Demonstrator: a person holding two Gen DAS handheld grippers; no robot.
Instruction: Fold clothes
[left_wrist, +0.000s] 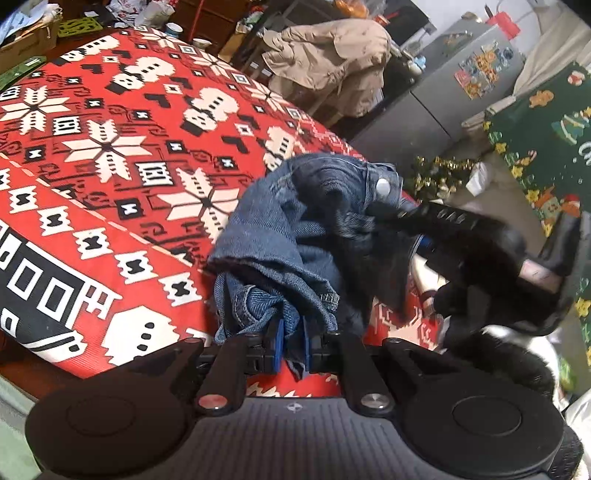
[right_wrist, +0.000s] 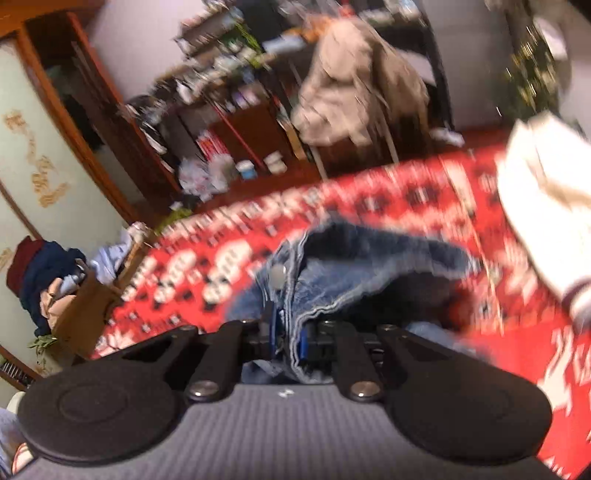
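A pair of blue jeans (left_wrist: 291, 236) hangs bunched above a red patterned cloth (left_wrist: 110, 147). My left gripper (left_wrist: 291, 343) is shut on a fold of the denim. My right gripper (left_wrist: 399, 216), held in a black-gloved hand, is shut on the jeans near the metal waist button (left_wrist: 382, 186). In the blurred right wrist view my right gripper (right_wrist: 290, 341) is shut on the waistband of the jeans (right_wrist: 351, 266), beside the button (right_wrist: 277, 273), over the red cloth (right_wrist: 406, 192).
A white garment (right_wrist: 546, 214) lies on the cloth at right. A beige coat (left_wrist: 328, 59) hangs on a chair beyond the cloth. A box of clothes (right_wrist: 62, 288) stands at left. A grey cabinet (left_wrist: 461, 96) and a green Christmas cloth (left_wrist: 543, 147) stand at right.
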